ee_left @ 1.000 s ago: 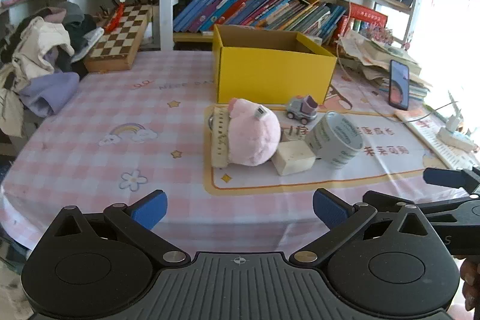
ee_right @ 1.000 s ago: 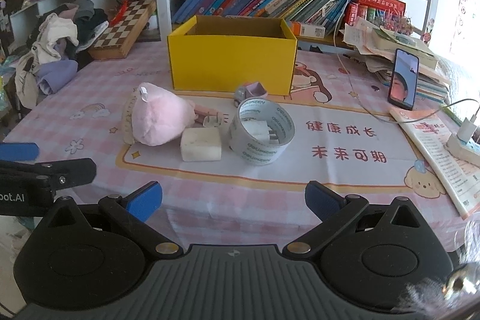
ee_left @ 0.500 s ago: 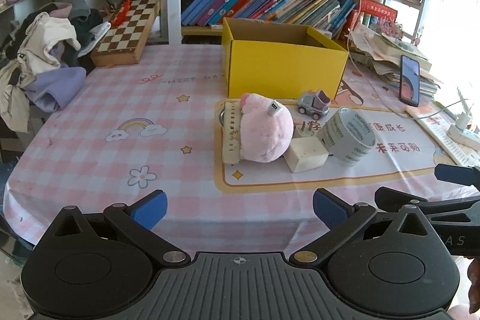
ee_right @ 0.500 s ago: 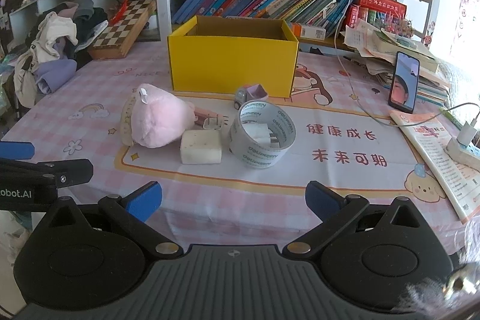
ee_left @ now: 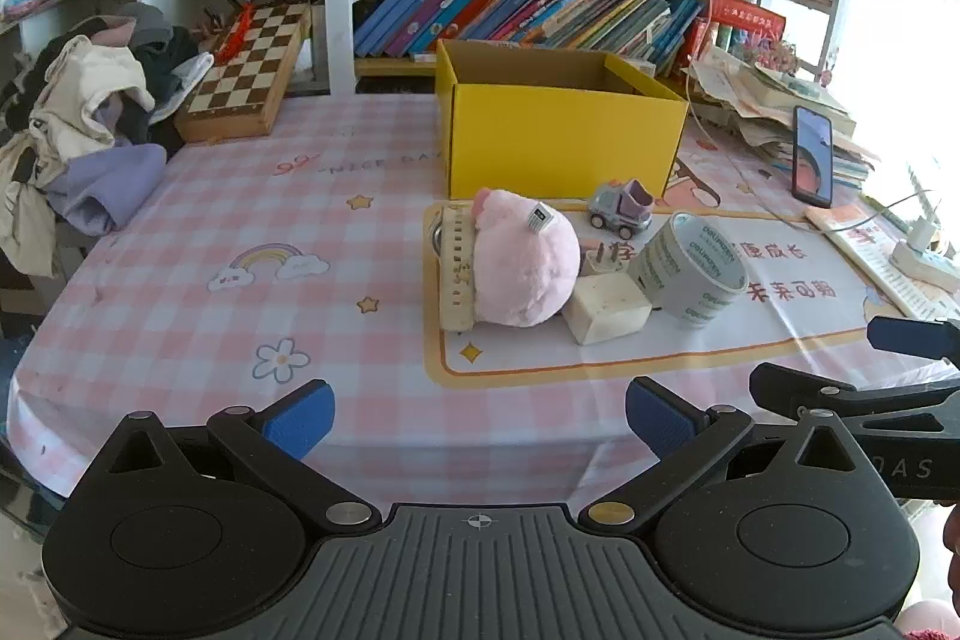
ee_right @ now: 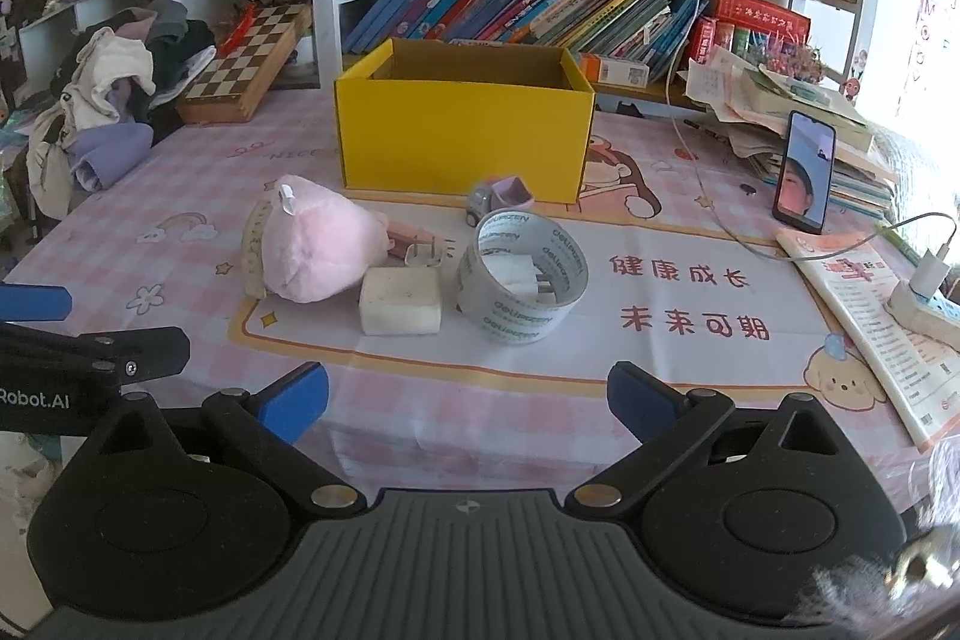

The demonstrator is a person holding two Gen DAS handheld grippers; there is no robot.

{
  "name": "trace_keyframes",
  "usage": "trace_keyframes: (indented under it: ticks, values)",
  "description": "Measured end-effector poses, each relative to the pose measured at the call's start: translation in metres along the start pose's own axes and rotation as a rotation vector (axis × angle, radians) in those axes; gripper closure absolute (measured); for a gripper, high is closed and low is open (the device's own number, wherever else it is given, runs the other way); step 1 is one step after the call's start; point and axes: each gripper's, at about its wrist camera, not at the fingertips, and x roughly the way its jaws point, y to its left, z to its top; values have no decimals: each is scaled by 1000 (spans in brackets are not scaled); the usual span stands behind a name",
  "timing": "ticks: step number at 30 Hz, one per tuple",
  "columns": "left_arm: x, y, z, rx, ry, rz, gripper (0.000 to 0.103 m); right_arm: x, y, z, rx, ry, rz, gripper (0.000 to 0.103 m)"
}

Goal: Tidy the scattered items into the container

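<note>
An open yellow box [ee_left: 561,142] [ee_right: 465,136] stands mid-table. In front of it lie a pink plush toy [ee_left: 522,268] [ee_right: 321,241], a cream ruler [ee_left: 455,274] against the plush, a white block [ee_left: 606,307] [ee_right: 401,301], a roll of tape [ee_left: 690,268] [ee_right: 522,277], a small toy car [ee_left: 621,211] [ee_right: 498,199] and a white plug [ee_right: 423,256]. My left gripper [ee_left: 480,421] hovers open at the near table edge, short of the items. My right gripper [ee_right: 468,400] is also open and empty, facing the tape and block.
A chessboard [ee_left: 249,70] and a heap of clothes [ee_left: 84,118] sit at the back left. A phone [ee_right: 804,172], stacked papers, a booklet [ee_right: 882,322] and a charger cable [ee_right: 924,274] crowd the right side. Bookshelves rise behind the table.
Both grippers have drifted slightly; the left view has shifted so the items sit further right and closer. Nothing on the table moved, and both grippers stay open.
</note>
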Motion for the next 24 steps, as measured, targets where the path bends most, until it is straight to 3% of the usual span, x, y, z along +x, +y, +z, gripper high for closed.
trace_keyframes:
  ticks: [24]
  values:
    - [1, 1, -1, -3, 10, -7, 0, 1, -1, -2, 9, 11, 1, 2]
